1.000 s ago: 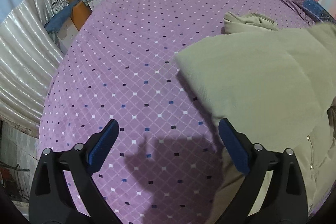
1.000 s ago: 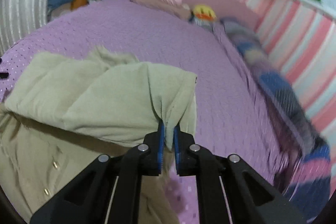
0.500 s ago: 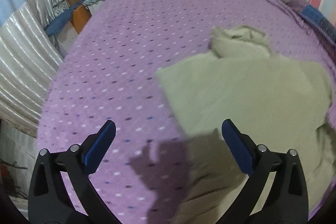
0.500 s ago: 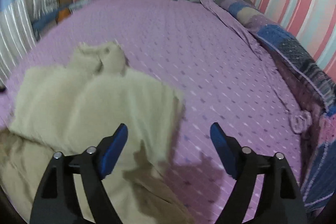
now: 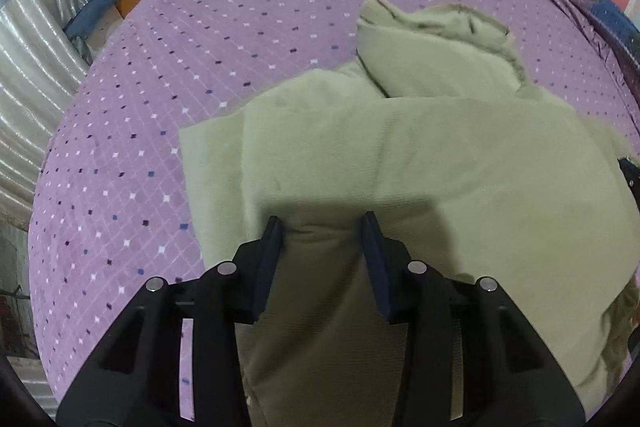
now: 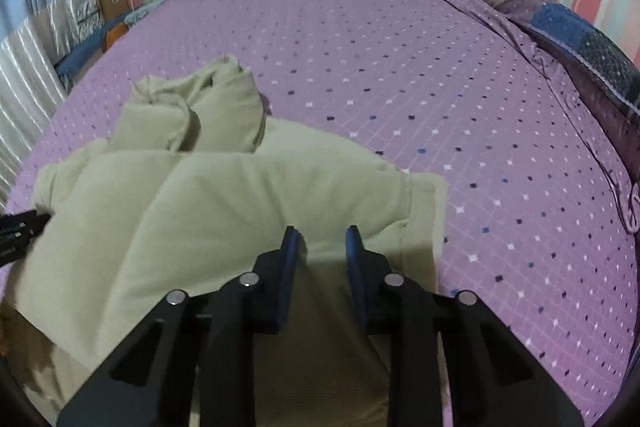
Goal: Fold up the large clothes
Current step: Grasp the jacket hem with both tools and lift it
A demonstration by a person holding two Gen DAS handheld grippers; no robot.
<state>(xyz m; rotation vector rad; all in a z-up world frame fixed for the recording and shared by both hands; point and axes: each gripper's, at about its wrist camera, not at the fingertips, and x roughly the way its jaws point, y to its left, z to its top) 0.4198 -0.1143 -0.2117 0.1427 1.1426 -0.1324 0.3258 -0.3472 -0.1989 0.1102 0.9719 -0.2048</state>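
- Coat (image 5: 460, 163), a big olive padded one, is lying partly folded on the purple bed (image 5: 240, 27), its hood (image 5: 432, 51) bunched at the far end.
- We are lowering the left hand-held gripper (image 5: 324, 227) onto the near left part of the folded layer; its jaws have just been closing and stand part-way open, with a ridge of fabric between them, though we cannot tell whether the pads are pinching it.
- We are setting the right hand-held gripper (image 6: 320, 239) over the near right part, jaws likewise closing, narrower, fabric between.
- Coat's long axis is running away from both grippers toward the hood, so neither hand is nearer.
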